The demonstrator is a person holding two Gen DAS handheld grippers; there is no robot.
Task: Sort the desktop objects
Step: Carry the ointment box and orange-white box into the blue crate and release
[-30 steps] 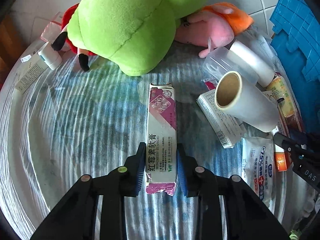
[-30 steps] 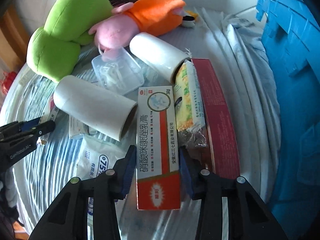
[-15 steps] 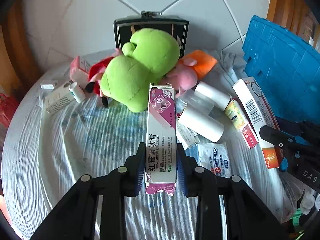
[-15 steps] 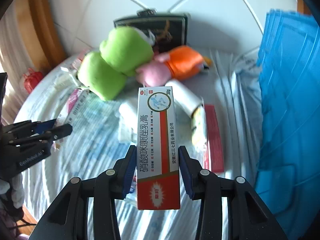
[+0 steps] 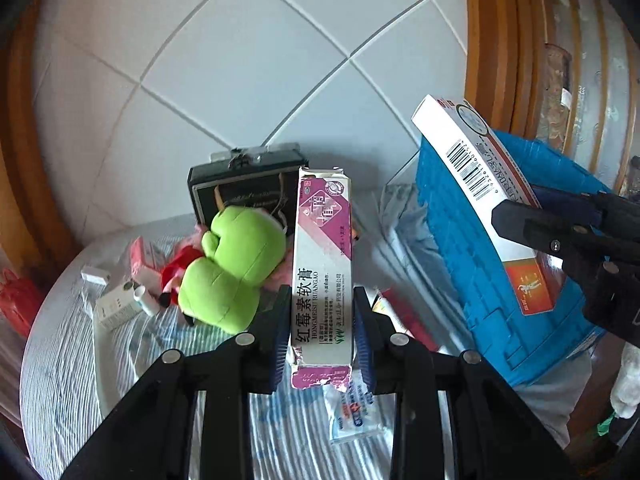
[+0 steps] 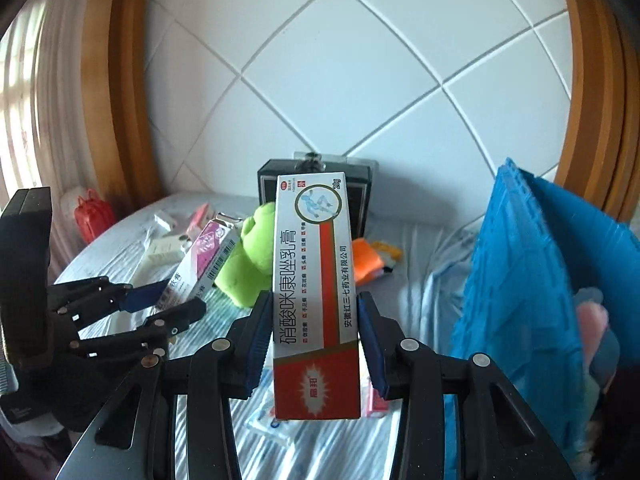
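My left gripper (image 5: 321,334) is shut on a white and purple ointment box (image 5: 323,268), held high above the striped table. In the right wrist view that same purple box (image 6: 206,256) shows at the left in the left gripper (image 6: 170,300). My right gripper (image 6: 312,344) is shut on a white and red ointment box (image 6: 314,292), also lifted clear. From the left wrist view the red box (image 5: 476,184) and the right gripper (image 5: 560,224) sit at the right, in front of the blue crate (image 5: 480,256).
A green plush toy (image 5: 228,276), a pink and orange plush (image 6: 370,260) and a black case (image 5: 244,184) lie at the table's back. Small white boxes (image 5: 118,306) sit at the left, sachets (image 5: 350,412) below the grippers. The blue crate (image 6: 532,280) stands at the right.
Both grippers have risen well above the table with their boxes and tilted up, so the tiled wall now fills the upper view. The table objects look smaller and lower.
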